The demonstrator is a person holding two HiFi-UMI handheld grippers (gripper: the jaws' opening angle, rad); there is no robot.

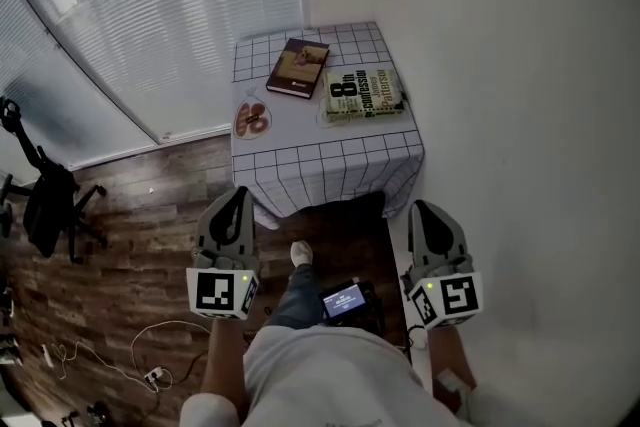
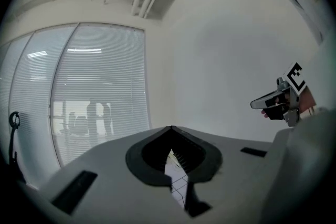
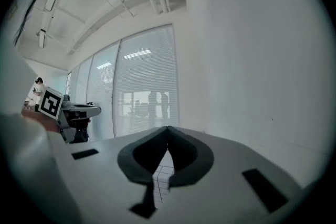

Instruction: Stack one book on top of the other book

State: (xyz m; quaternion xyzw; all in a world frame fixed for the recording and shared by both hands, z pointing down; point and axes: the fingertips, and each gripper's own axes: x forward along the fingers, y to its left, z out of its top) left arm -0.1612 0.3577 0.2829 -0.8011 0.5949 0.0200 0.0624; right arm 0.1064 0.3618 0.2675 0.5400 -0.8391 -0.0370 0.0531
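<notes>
Two books lie on the one small table in the corner, which is covered by a white cloth with a dark grid. The brown book lies flat towards the back, set at a slant. The green-and-white book lies flat just to its right, nearer the wall. They are side by side, neither resting on the other. Whether their near corners touch I cannot tell. One round dish with something brown in it sits at the table's left edge, in front of the brown book.

The person stands back from the table with two grippers held out level, one in each hand. The left gripper has its jaws pressed together with nothing between them. The right gripper is the same, jaws together and empty. Both are well short of the books, over the wooden floor in front of the table.

Off to the left one black office chair stands by the blinds. One pale cable trails across the floor.
</notes>
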